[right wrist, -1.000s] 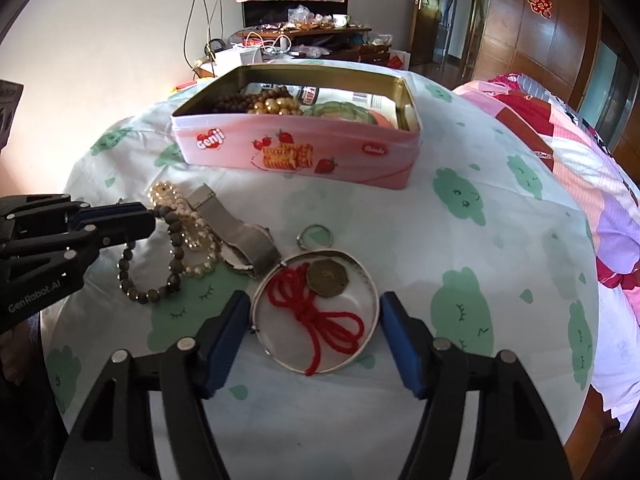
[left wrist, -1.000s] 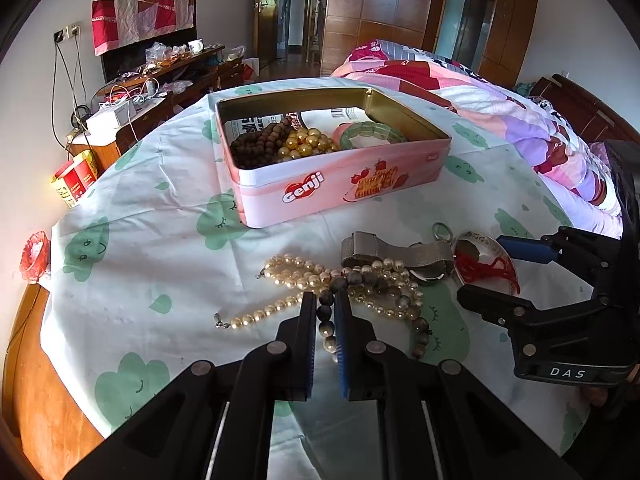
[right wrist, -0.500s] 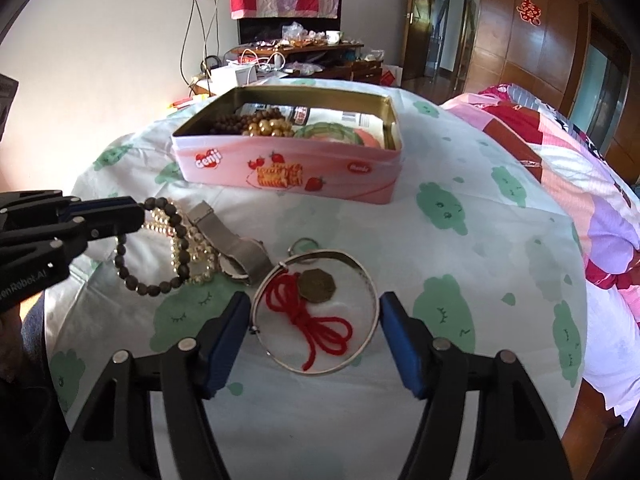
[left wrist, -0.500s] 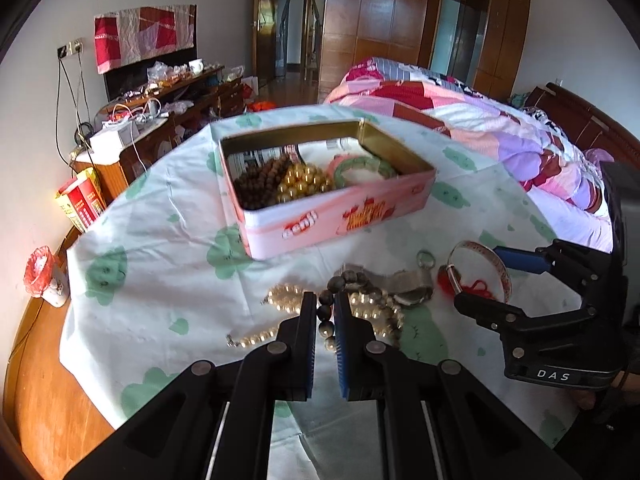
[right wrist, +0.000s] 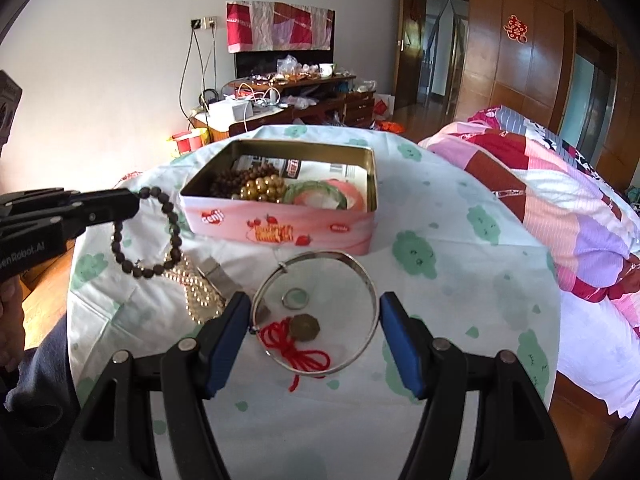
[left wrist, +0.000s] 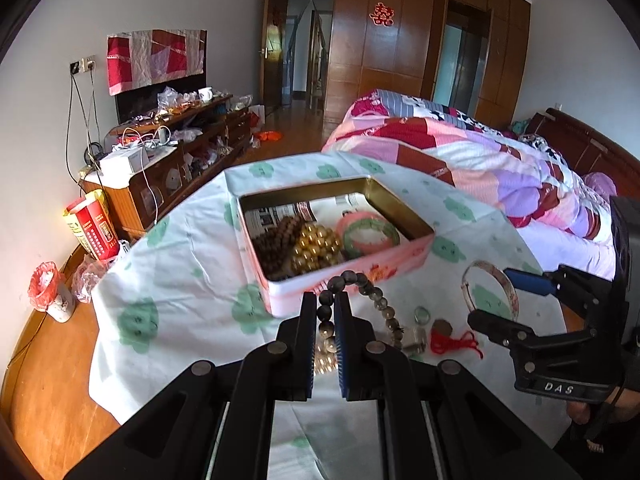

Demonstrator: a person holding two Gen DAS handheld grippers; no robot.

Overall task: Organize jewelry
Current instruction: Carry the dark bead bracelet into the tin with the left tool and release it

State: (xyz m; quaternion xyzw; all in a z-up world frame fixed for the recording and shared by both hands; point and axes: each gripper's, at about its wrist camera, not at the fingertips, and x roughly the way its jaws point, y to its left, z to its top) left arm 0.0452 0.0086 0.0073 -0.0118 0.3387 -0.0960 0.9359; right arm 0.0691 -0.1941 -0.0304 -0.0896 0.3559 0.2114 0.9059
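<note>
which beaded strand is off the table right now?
The dark bead bracelet, pinched in the left gripper and hanging clear. The pearl necklace lies on the cloth; the brown and gold beads sit in the pink tin.

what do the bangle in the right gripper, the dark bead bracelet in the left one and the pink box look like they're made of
Bangle: thin silvery metal, polished, judging by the bright glints along its rim.
Dark bead bracelet: round matte brown-black beads, probably wood or stone; the look leaves it open.
Pink box: printed tin, likely, given its brassy shiny inside walls and rolled rim.
</note>
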